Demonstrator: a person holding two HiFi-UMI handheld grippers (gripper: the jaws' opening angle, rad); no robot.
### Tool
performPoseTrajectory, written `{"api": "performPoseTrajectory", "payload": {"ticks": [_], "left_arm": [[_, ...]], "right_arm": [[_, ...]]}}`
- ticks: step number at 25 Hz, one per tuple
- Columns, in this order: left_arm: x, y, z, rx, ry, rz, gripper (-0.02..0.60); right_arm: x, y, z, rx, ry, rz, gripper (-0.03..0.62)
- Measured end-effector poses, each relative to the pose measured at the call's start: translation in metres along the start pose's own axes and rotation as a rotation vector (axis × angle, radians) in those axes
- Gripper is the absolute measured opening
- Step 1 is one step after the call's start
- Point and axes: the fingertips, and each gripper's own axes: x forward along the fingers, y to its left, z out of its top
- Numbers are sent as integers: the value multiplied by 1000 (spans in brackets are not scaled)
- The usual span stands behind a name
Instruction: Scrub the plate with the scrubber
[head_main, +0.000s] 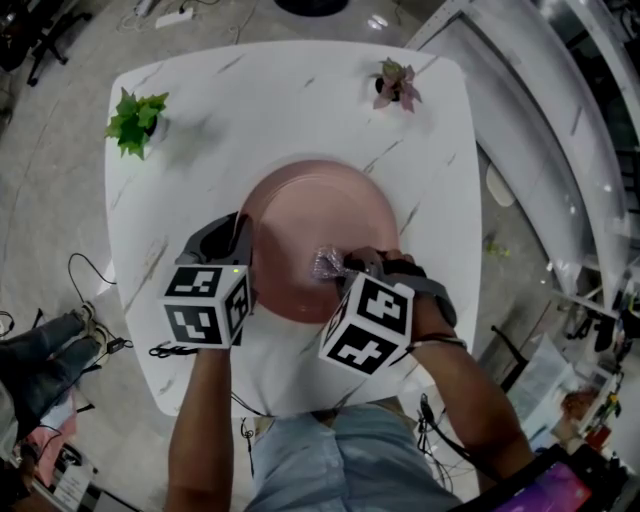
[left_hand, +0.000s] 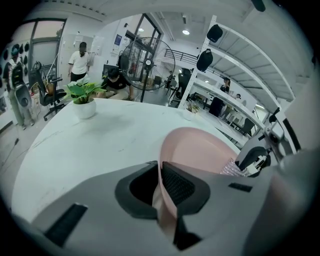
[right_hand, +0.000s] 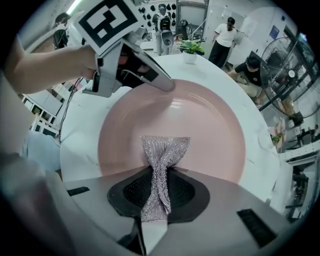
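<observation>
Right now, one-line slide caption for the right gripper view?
Right gripper shut on a silvery scrubber over the pink plate, left gripper clamping its rim.

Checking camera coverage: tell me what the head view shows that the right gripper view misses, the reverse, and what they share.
Head view only: the marker cube on the right gripper and the person's lap. Right gripper view only: its jaws pinching the scrubber, and people in the background. Both: the pink plate, the scrubber on it, the left gripper on its rim, the green plant.

Glossy, smooth plate (right_hand: 200, 125) — glittery woven-mesh scrubber (right_hand: 164, 152).
</observation>
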Motion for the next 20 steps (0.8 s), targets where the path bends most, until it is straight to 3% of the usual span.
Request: {"api": "performPoseTrajectory", "payload": {"ticks": [10, 20], "left_arm": [[0, -2, 0, -4, 2, -6, 29], [-2, -5, -3, -3, 24, -22, 29]], "right_arm": [[-2, -53, -7, 163, -11, -104, 86], [-2, -95, 9, 195, -35, -204, 87]]}}
